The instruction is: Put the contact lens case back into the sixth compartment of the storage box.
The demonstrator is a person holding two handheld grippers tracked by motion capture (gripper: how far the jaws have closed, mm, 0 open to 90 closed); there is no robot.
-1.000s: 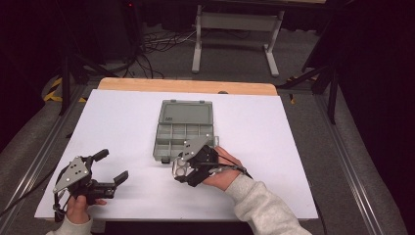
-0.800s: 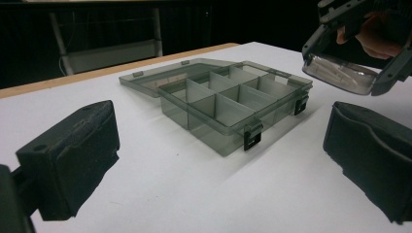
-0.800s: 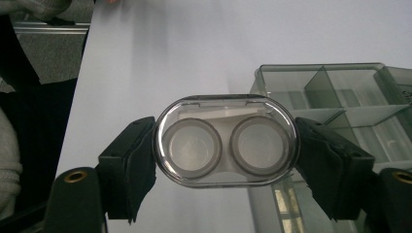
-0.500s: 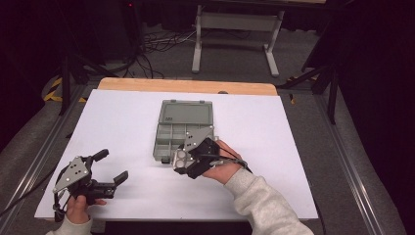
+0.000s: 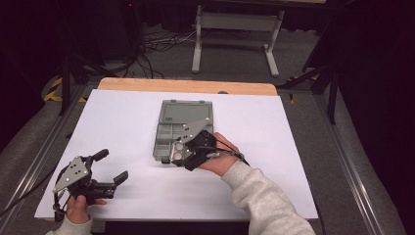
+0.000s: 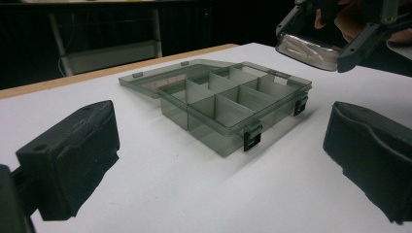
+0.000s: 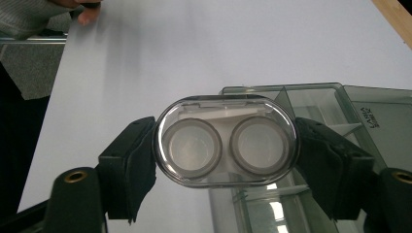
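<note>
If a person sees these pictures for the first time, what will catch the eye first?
Most striking is the clear oval contact lens case with two round wells, clamped between the jaws of the right gripper above the near end of the open grey compartment box at the middle of the white table. The left gripper waits open at the near left corner, holding nothing.

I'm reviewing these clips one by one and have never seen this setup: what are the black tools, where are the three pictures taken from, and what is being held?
A person holds a hand-operated two-jaw gripper in each hand. One camera looks down on the white table; the other two ride on the grippers. On the table lies an open grey compartment box, lid flat behind it. The right gripper is shut on a clear oval contact lens case, held above the box's near end. The left gripper sits open near the table's front edge, holding nothing.
</note>
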